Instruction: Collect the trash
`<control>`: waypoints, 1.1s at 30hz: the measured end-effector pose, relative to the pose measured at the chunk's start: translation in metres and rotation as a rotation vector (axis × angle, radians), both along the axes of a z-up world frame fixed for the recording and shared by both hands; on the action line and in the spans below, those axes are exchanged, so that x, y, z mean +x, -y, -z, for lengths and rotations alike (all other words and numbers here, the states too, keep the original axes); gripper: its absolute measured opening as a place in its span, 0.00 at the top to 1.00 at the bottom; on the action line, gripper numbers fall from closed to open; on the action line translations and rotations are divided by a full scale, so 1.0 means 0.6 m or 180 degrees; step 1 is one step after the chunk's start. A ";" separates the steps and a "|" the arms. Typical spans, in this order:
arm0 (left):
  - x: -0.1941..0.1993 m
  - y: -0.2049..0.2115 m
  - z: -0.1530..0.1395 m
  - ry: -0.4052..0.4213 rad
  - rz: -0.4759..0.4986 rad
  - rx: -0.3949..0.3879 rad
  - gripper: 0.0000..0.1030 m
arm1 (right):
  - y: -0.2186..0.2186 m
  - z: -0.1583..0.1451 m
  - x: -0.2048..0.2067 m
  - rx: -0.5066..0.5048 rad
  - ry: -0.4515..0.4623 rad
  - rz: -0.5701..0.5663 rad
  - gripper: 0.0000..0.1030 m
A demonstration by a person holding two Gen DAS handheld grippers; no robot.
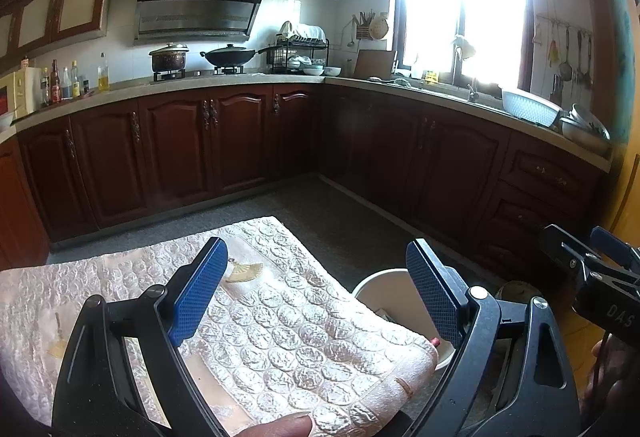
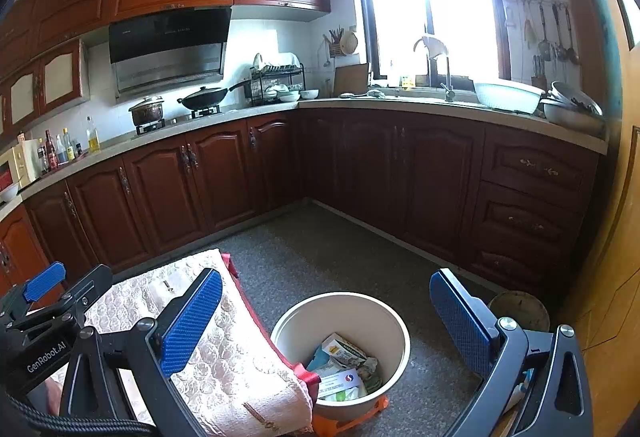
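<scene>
A cream trash bucket stands on the floor beside a table under a pale embossed cloth. It holds crumpled paper and small packets. In the left wrist view only part of its rim shows past the cloth. My left gripper is open and empty above the table's corner. My right gripper is open and empty above the bucket. Each gripper shows at the edge of the other's view.
Dark wood cabinets run along the back and right under a stone counter with pots, bottles and bowls. The grey floor lies between them and the table. A round brown object sits right of the bucket.
</scene>
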State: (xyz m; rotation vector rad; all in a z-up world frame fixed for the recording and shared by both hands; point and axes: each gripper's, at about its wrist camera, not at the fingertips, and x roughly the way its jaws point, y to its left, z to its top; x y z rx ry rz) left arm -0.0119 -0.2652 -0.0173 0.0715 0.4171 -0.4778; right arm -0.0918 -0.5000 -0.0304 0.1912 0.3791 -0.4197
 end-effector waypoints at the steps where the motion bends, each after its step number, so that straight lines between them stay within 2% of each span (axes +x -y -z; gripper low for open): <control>1: 0.000 0.000 0.000 0.0002 -0.0004 0.0001 0.12 | 0.001 0.001 0.001 -0.0001 -0.0005 -0.0003 0.00; 33: 0.004 0.001 0.005 -0.0008 -0.0026 0.0027 0.12 | 0.011 0.001 0.002 0.0037 -0.0072 -0.0017 0.00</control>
